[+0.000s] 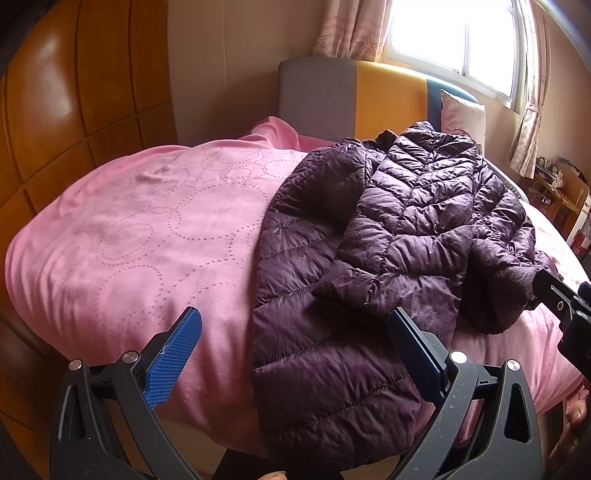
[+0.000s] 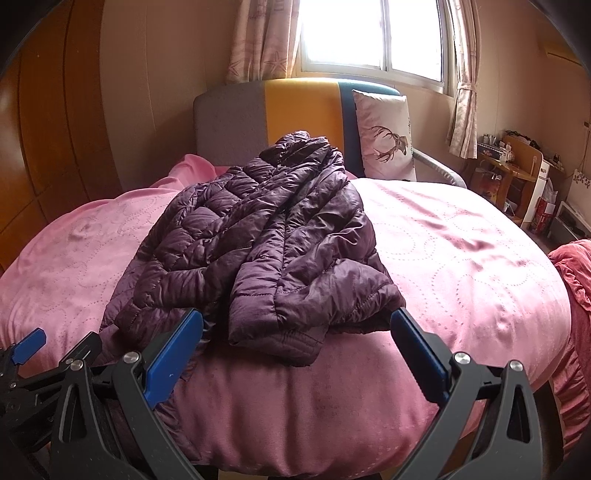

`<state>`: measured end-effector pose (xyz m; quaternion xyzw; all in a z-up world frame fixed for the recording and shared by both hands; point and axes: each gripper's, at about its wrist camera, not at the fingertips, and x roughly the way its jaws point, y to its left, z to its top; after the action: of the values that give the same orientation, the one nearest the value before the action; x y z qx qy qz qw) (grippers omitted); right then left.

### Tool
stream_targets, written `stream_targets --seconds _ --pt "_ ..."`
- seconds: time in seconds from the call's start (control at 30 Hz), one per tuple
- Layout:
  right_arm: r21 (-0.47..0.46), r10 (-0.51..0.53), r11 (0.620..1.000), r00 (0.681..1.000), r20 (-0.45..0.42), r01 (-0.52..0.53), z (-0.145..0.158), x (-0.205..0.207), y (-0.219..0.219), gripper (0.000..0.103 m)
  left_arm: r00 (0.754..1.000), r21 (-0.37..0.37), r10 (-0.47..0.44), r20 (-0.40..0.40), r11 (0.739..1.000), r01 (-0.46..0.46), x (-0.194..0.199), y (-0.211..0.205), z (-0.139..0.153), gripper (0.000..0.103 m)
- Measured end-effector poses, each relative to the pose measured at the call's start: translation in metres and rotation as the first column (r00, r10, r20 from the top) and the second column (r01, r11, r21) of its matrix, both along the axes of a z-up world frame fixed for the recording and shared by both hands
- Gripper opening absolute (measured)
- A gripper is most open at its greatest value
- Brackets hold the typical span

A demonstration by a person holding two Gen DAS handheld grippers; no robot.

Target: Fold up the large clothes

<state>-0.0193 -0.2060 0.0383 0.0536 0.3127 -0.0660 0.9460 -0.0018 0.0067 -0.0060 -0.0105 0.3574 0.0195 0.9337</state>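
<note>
Purple quilted down jacket [image 1: 388, 236] lies on a bed covered by a pink bedspread [image 1: 147, 236]. Both sleeves are crossed over the front; hem end hangs over the near bed edge at 6 o'clock in the left wrist view.

Left gripper [image 1: 295, 354]: jaws spread wide, holding nothing. Left blue pad [image 1: 173, 363] sits over bare bedspread at 7 o'clock; right pad over the jacket's lower panel at 5 o'clock. No contact with fabric that I can confirm.

Right gripper [image 2: 297, 354]: jaws spread wide, empty. In the right wrist view the folded sleeve cuff [image 2: 277, 332] lies between the 2 fingers, just ahead of the tips. Contact cannot be told.

Each gripper shows in the other's view: right one at 3 o'clock in the left wrist view, left one at 8 o'clock in the right wrist view.

Surroundings: headboard [image 2: 295, 110] in grey, yellow and teal panels at 12 o'clock; deer-print pillow [image 2: 386, 136] propped against it at 1 o'clock; bright window [image 2: 369, 33] with pink curtains above; wooden wardrobe [image 1: 74, 110] at 10 o'clock; cluttered wooden desk [image 2: 509, 166] at 2 o'clock.
</note>
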Motion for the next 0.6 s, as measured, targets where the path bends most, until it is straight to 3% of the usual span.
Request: stream_targets --seconds 0.6 --pt "0.005 0.016 1.0 1.0 0.007 -0.016 -0.0003 -0.0001 0.0026 0.101 1.0 -0.005 0.005 -0.009 1.0 -0.005 -0.0002 0.0026 -0.0023 0.099"
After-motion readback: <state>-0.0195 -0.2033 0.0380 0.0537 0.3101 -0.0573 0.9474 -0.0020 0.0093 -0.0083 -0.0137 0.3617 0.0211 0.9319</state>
